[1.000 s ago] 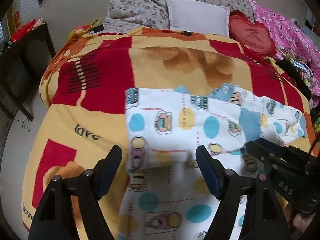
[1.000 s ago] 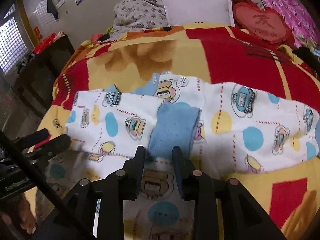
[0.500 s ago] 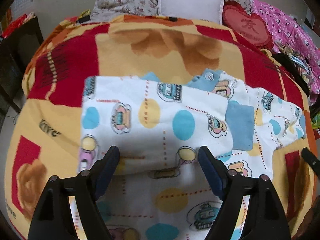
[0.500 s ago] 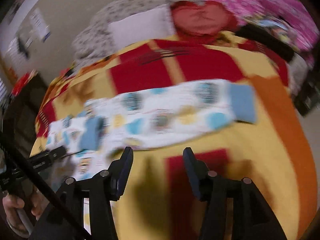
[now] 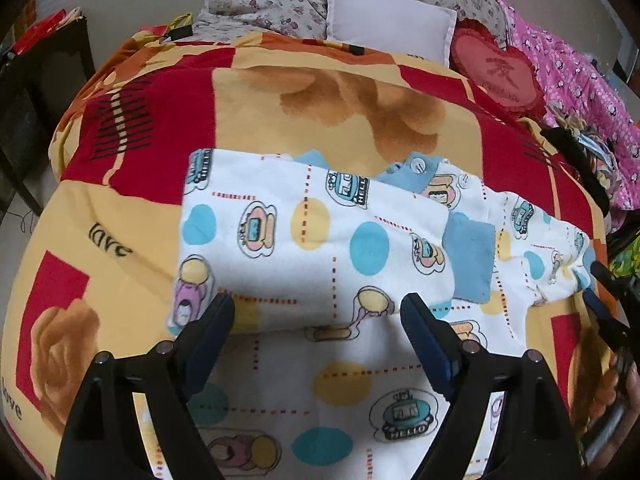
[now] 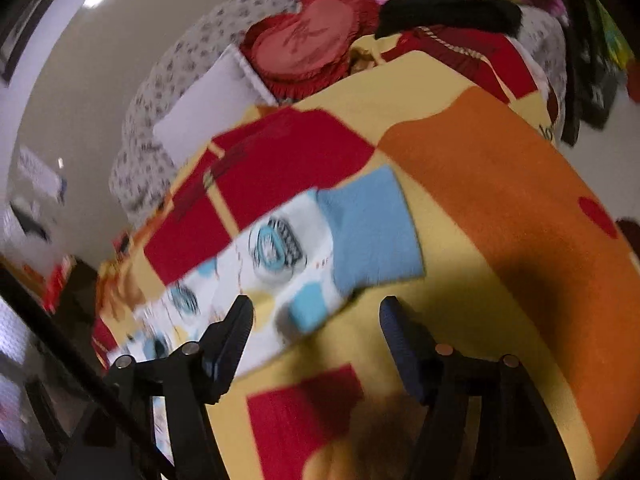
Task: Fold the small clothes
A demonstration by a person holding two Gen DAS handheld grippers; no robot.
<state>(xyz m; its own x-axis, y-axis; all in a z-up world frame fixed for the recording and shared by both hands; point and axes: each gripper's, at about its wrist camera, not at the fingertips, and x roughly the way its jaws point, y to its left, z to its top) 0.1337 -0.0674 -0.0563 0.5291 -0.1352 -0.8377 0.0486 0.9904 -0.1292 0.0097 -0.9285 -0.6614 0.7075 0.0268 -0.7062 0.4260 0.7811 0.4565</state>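
Your right tool (image 6: 316,332) is opening, empty, over the blue cuff (image 6: 370,226); your left tool (image 5: 316,336) spreads further, nothing gripped. Printed baby garment (image 5: 320,240) lies on the bed blanket (image 5: 340,104): soft, limp fleece. Pinch that cuff's edge.

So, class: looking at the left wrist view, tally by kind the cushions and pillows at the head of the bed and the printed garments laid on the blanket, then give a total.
White pillow: 1
Red heart cushion: 1
Printed garment: 1
Total: 3
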